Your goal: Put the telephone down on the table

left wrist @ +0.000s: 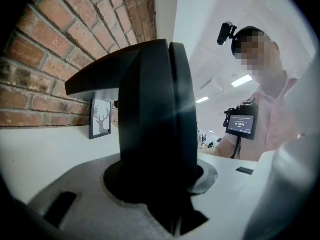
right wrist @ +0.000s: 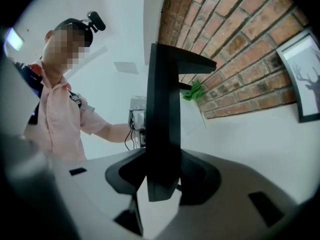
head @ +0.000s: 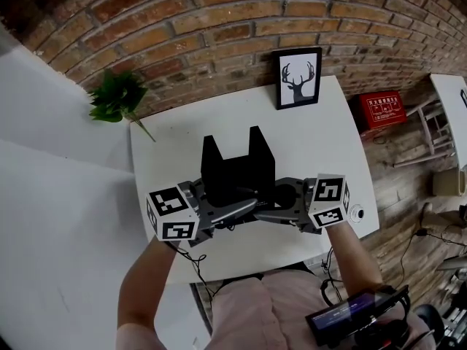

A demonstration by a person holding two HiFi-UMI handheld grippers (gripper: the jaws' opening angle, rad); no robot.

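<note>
Both tools closed on load: left gripper [left wrist: 159,186] pinches lower part of black angular hard-plastic telephone [head: 237,168], right gripper [right wrist: 161,181] pinches thin panel from opposite side. Telephone at centre of head view, over white table [head: 321,133]. Likely rigid, smooth, slippery, fairly light; two-sided hold on flat panels suits it. Underside and gap to table hidden; keypad, cord not discernible.

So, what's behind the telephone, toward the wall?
Bare white table, then a framed deer picture standing at the brick wall. The black telephone hides the tabletop directly beneath it.
</note>
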